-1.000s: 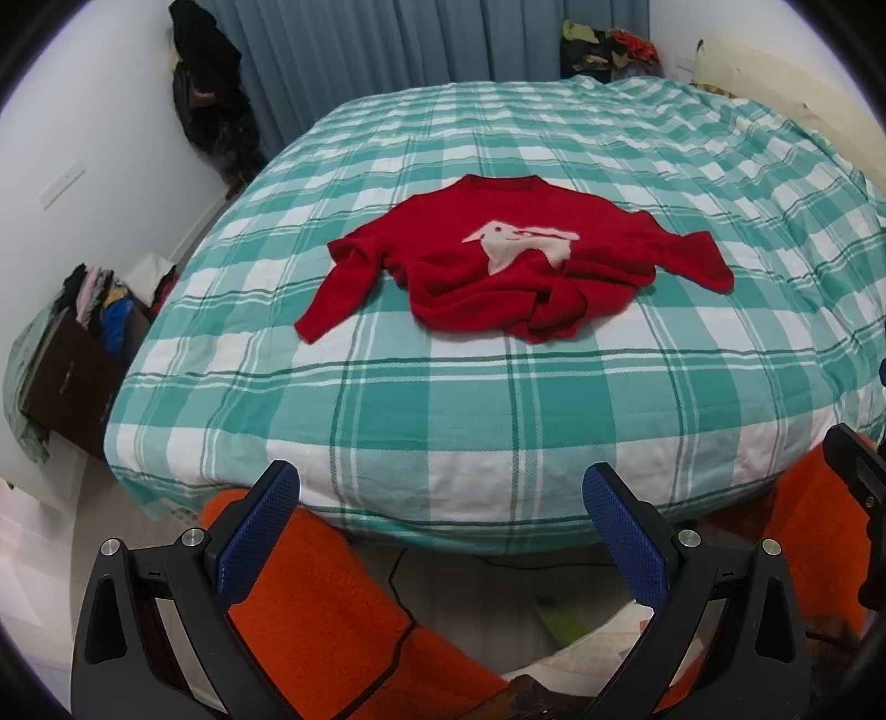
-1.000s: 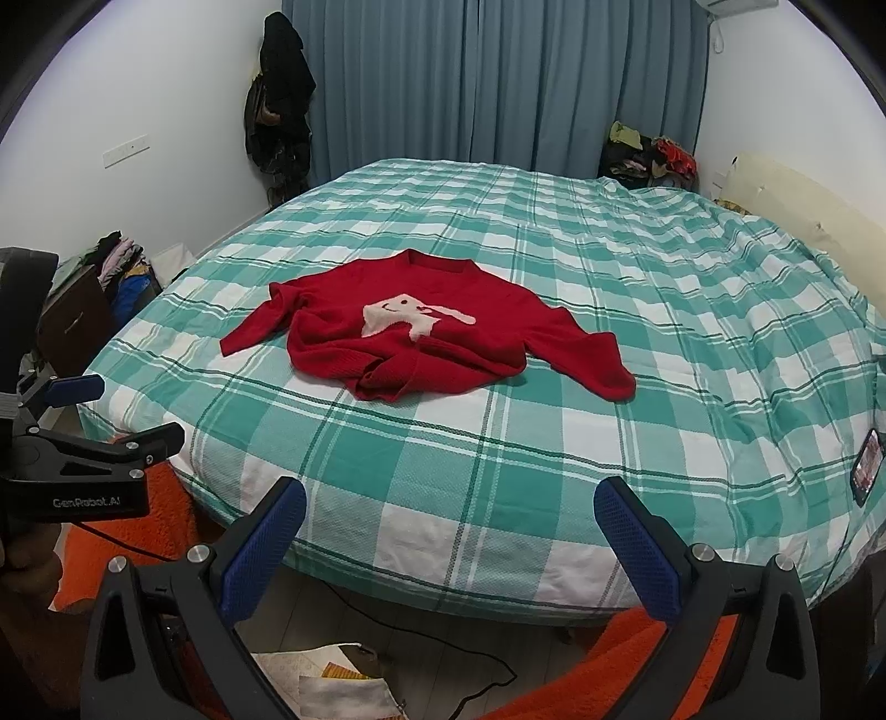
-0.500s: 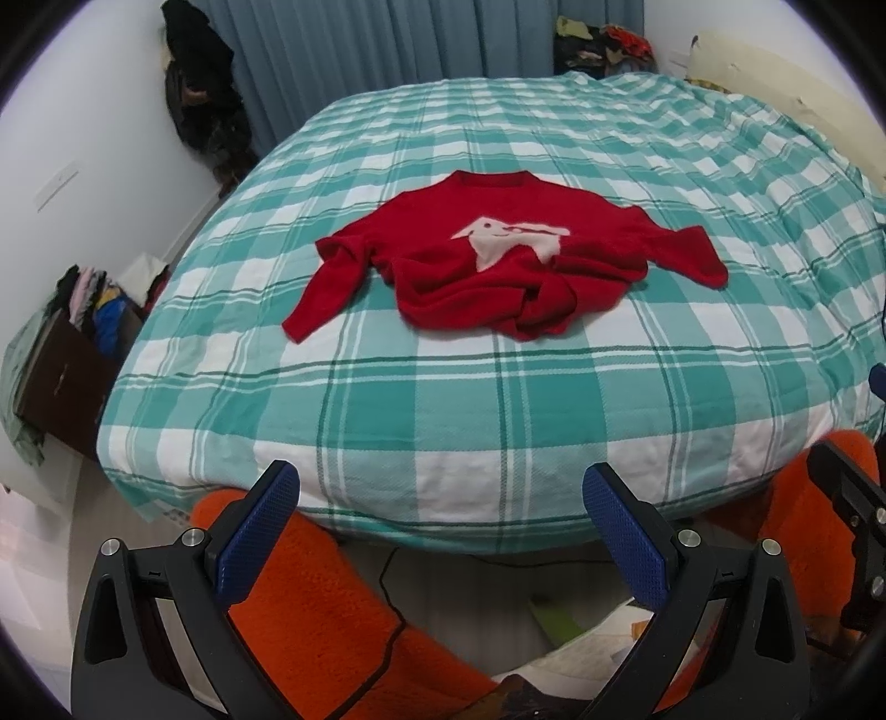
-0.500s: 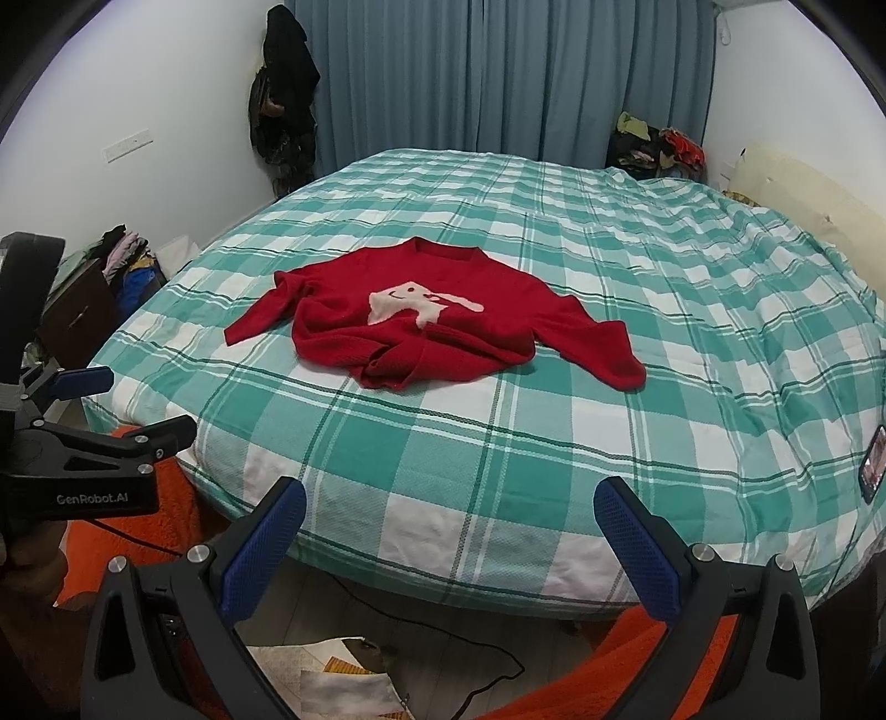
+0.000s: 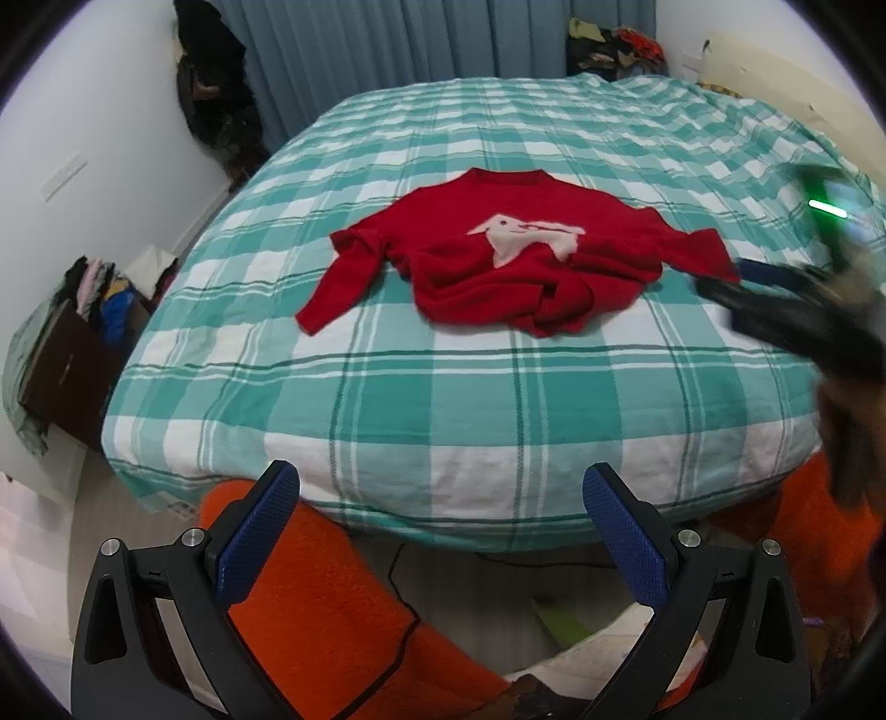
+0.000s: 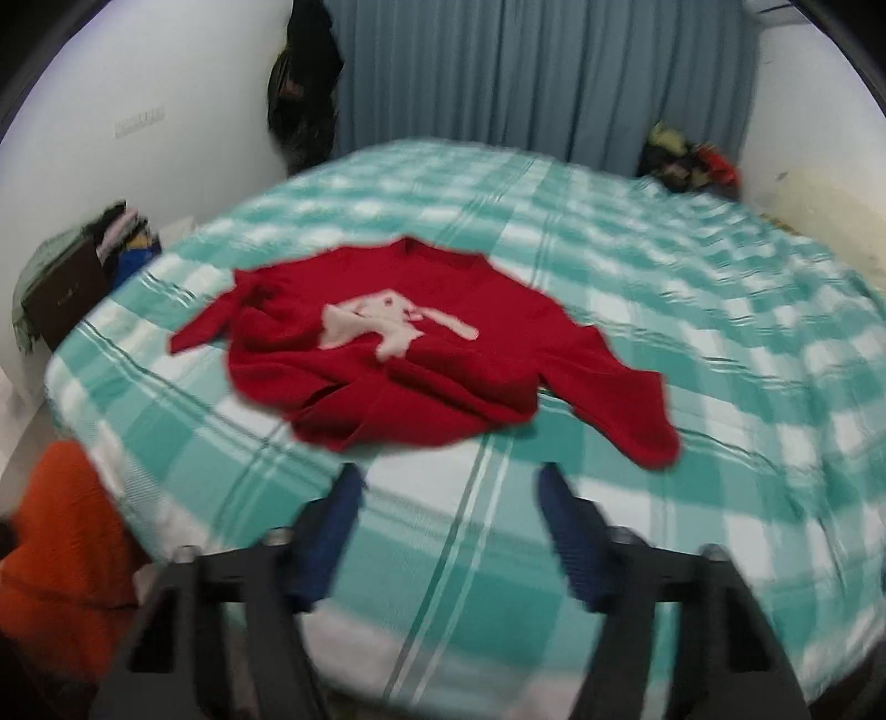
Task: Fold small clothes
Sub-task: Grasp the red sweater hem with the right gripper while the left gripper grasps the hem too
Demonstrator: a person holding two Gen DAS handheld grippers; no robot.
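L gripper (image 5: 440,498): jaws wide apart, nothing between them, at bottom centre of the left wrist view, short of the near edge of the bed (image 5: 498,399). Blue pads face each other across the gap.

R gripper (image 6: 448,493): jaws apart w/ a narrower gap than the L, nothing held, at lower centre of the right wrist view, over the bed's near part. Right view is blurred, so fine detail can't be read. The same gripper shows at right edge of the left view, blurred, dark body w/ blue tip by the sweater's right cuff; touching or not, can't tell.

Red sweater (image 5: 515,260) lies mid-bed, centre of both views, white animal motif (image 5: 526,238) face up, collar toward the curtain (image 5: 387,50). Lower hem rumpled & bunched. One sleeve runs toward lower left, the other toward right.

Bed cover: teal/white plaid. Orange fabric (image 5: 310,587) below the bed edge, bottom left. Pile of clothes on dark box (image 5: 72,354) at left edge by the wall. Dark garments (image 5: 210,94) hang upper left beside the curtain.
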